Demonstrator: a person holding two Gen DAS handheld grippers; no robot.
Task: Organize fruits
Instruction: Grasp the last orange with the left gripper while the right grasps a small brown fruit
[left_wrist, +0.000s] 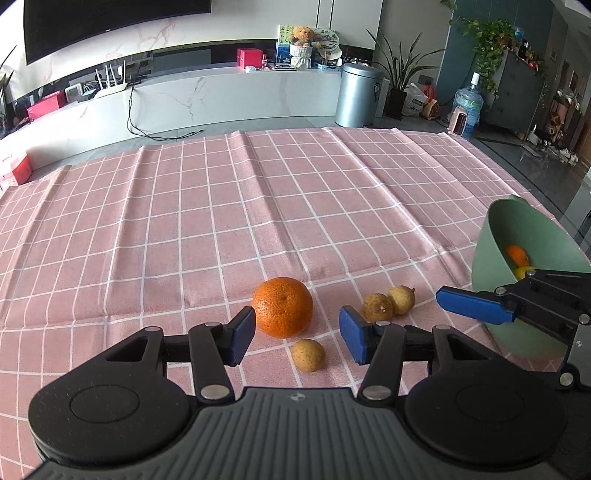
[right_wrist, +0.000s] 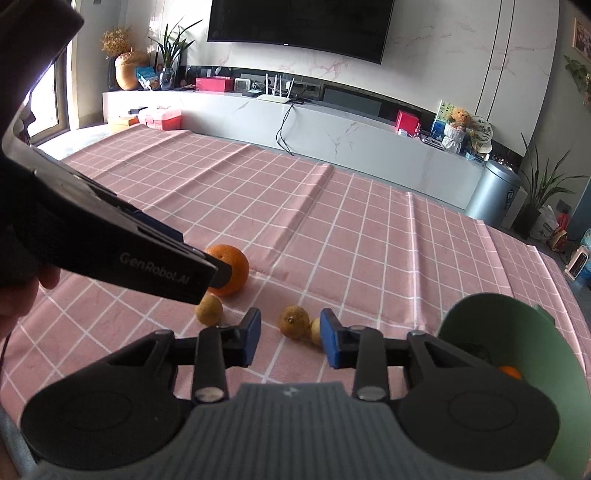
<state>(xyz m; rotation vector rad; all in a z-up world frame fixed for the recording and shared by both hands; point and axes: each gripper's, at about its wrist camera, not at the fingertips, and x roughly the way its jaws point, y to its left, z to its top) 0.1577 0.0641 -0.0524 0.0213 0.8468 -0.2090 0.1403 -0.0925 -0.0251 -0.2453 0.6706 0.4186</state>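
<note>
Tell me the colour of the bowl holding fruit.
Pale green; the bowl shows best in the left wrist view.

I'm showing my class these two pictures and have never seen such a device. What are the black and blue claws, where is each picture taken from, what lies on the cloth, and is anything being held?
No robot here: a person holds a two-finger grabber in each hand, with a camera looking along its fingers.

One picture looks out from the left gripper, the other from the right gripper.

On the pink checked tablecloth lie an orange and three small brownish fruits. A green bowl at the right holds more fruit.

Both grippers stand open, and neither is holding anything. The left frames the orange, the right the pair of small fruits.
</note>
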